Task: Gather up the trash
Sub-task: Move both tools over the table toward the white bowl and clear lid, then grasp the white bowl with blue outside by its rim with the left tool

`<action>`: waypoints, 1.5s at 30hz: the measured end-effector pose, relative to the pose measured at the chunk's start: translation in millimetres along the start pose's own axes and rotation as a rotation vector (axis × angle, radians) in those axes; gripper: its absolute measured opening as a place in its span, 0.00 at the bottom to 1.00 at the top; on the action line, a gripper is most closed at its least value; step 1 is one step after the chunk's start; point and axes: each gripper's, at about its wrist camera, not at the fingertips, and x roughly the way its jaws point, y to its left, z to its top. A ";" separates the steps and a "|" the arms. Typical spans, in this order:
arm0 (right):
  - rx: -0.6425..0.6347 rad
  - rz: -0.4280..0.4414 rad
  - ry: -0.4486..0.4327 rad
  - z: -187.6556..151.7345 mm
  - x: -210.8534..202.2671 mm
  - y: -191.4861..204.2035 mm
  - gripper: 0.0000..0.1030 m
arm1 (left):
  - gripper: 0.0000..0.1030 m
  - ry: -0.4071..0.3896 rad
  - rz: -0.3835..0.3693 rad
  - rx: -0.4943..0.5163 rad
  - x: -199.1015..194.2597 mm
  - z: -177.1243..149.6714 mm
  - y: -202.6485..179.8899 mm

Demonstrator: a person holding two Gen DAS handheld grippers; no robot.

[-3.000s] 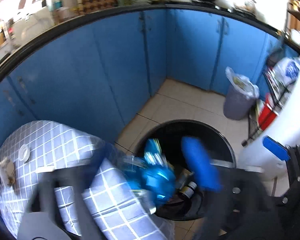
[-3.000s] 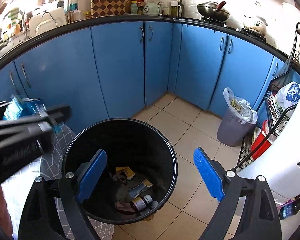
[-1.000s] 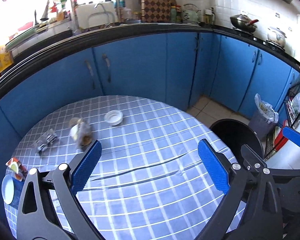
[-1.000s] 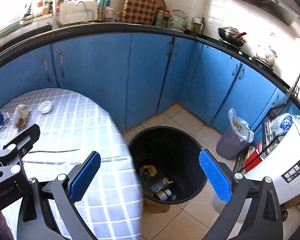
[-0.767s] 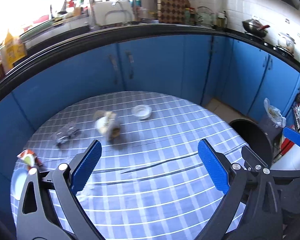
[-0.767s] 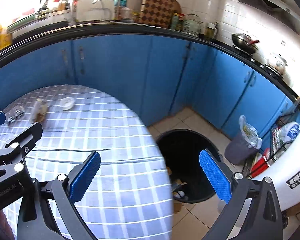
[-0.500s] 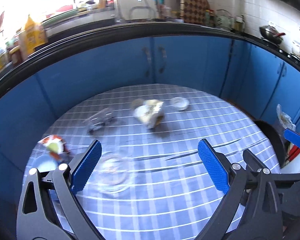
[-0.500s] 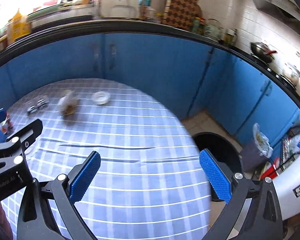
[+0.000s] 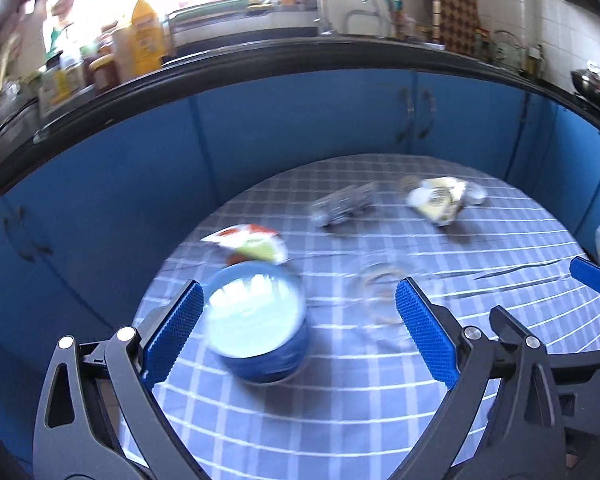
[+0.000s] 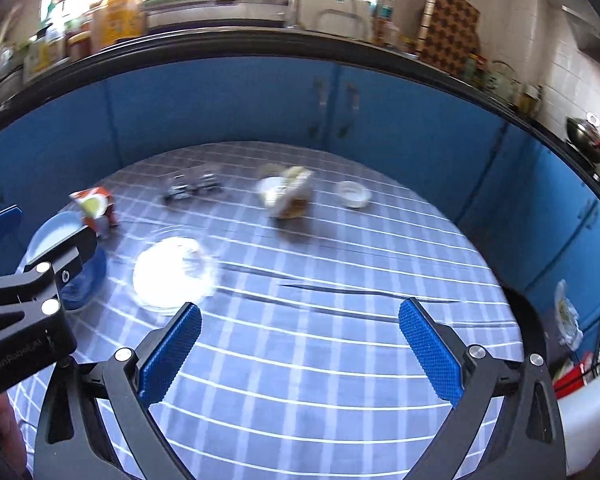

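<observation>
Trash lies on a round table with a blue checked cloth [image 9: 340, 408]. A blue cup with a white lid [image 9: 260, 324] stands just ahead of my open, empty left gripper [image 9: 300, 336], near its left finger. Behind it lie a red-and-green wrapper [image 9: 248, 244], a crumpled clear plastic piece [image 9: 342, 204], a yellowish crumpled cup [image 9: 440, 200] and a clear round lid [image 9: 384, 280]. My right gripper [image 10: 300, 352] is open and empty over the cloth [image 10: 320, 380]. It sees the clear lid [image 10: 172, 272], the blue cup [image 10: 60, 240], the yellowish cup [image 10: 288, 192] and a small white cap [image 10: 354, 194].
Blue cabinets [image 9: 300, 120] under a black counter curve behind the table. The rim of the black bin [image 10: 534, 332] shows past the table's right edge, with a white appliance [image 10: 592, 412] beside it. The left gripper's body [image 10: 28, 308] reaches in at the right view's left.
Both grippers swung left from the bin across the table. The blue cup, wrapper and clear lid have come into close view. Both stayed open and empty.
</observation>
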 end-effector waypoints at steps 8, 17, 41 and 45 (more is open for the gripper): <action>-0.073 0.031 0.039 -5.1 16.4 43.8 0.93 | 0.92 0.082 -0.042 -0.039 25.1 -22.4 34.4; -0.083 0.040 0.059 -0.2 31.0 54.3 0.93 | 0.92 0.114 -0.029 -0.032 54.0 -14.8 39.2; -0.099 0.174 0.133 29.1 84.6 87.3 0.93 | 0.75 0.161 -0.034 -0.096 85.0 -10.3 82.6; -0.095 0.211 0.138 27.8 84.2 85.9 0.84 | 0.75 0.161 -0.033 -0.095 83.5 -11.5 82.7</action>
